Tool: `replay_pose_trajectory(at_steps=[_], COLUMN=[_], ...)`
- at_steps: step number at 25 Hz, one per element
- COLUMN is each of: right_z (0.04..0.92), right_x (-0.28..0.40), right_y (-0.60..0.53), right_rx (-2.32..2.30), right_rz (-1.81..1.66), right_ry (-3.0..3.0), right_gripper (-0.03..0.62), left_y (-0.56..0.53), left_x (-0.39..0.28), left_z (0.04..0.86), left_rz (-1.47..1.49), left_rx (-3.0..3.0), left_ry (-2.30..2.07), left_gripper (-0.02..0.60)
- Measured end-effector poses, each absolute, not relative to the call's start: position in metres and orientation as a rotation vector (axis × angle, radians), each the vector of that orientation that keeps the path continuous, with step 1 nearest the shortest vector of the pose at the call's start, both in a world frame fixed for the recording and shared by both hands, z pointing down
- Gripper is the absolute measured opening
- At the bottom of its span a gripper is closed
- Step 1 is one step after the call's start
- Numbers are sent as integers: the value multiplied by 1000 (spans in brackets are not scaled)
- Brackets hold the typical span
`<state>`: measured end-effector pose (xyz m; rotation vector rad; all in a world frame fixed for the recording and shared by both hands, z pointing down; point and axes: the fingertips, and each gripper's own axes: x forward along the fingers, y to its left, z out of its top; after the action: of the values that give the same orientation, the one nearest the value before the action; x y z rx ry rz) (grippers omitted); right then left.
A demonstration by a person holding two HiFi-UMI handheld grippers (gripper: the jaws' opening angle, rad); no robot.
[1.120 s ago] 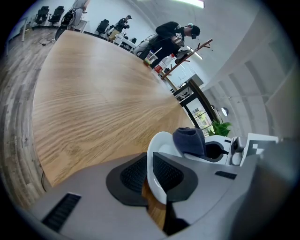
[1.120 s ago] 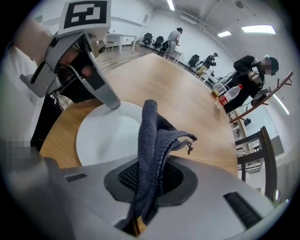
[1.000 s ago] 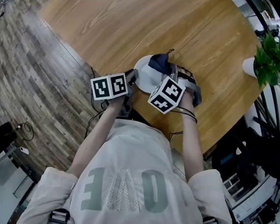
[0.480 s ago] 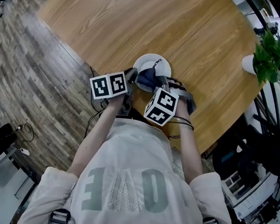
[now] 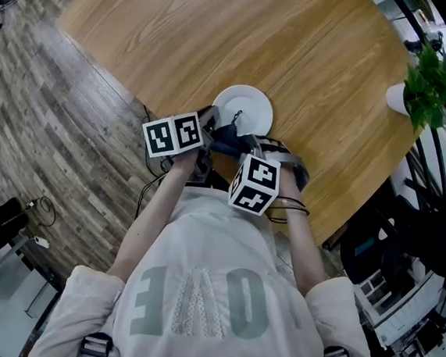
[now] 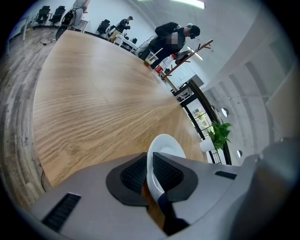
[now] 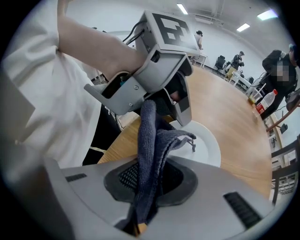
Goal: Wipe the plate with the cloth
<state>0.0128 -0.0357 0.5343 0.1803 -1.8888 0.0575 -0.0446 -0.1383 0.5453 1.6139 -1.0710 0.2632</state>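
A white plate (image 5: 245,108) lies near the front edge of the round wooden table (image 5: 221,32). My left gripper (image 5: 210,120) is shut on the plate's near left rim; in the left gripper view the rim (image 6: 151,171) stands between the dark pads. My right gripper (image 5: 238,145) is shut on a dark blue cloth (image 5: 225,137), which hangs over the plate's near edge. In the right gripper view the cloth (image 7: 149,140) rises from between the jaws, with the plate (image 7: 206,145) behind it and the left gripper (image 7: 180,101) just beyond.
A potted green plant (image 5: 427,91) in a white pot stands at the table's right edge. Wood-plank floor (image 5: 48,118) lies to the left, dark railings to the right. People and chairs (image 6: 173,37) are far beyond the table.
My right gripper has pulled the cloth back across the plate toward the person, so most of the plate now shows. The left gripper has kept still on the rim.
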Motion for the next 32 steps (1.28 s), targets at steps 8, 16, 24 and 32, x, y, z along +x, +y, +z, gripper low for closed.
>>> replay_pose_trajectory(at_steps=[8,16,24,32], right_z=[512,533,536,540], right_x=[55,58,41,7], right_y=[-140,-172,-157,-113], right_rx=[643,650,590,418], right_rz=[138,75,21,34], right_ry=[-1864,-1771,-1732,-1806], right_gripper=[57,57,57,57], left_y=[-139,-139,-139,-139], left_x=[-45,-43,-45,-43], left_z=[544,545,543,544], left_rz=[261,260,256,256], left_rx=[1612,1611,1609,1609], left_ry=[-1068,-1064,-1061,-1059], left_gripper=[46,46,46,46])
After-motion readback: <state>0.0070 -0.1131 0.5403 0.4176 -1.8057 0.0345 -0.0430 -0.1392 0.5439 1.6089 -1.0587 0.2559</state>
